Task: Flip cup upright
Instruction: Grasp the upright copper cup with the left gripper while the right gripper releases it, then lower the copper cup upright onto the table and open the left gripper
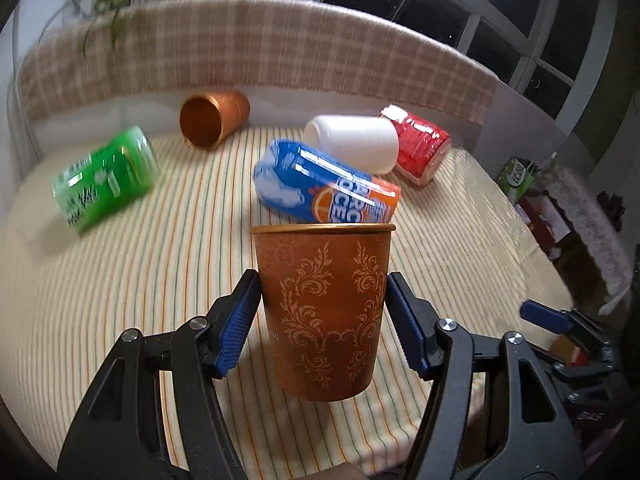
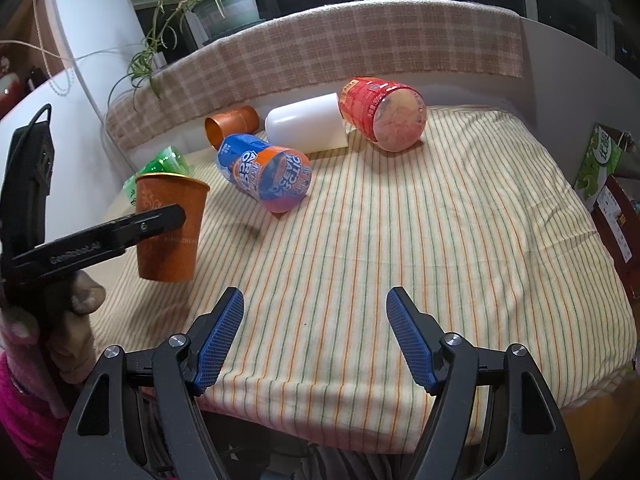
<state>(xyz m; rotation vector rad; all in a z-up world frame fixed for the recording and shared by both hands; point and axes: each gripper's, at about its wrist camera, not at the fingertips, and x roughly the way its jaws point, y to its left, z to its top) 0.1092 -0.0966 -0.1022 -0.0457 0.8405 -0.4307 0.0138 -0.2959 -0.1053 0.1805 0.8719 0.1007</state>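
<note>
My left tongs [image 1: 322, 320] pinch the orange cup [image 1: 325, 312], mouth up, maybe just above the striped cloth [image 1: 120, 280]. My right tongs [image 2: 314, 332] are spread wide, holding nothing.

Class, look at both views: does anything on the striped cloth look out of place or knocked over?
Yes. Five cups lie toppled on their sides: green, plain orange, blue, white, red. Only the patterned orange cup, in the left gripper, is upright.

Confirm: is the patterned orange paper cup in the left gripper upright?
Upright: the patterned orange paper cup has its rim on top, narrow base down, held above the striped cloth by the left gripper.
</note>
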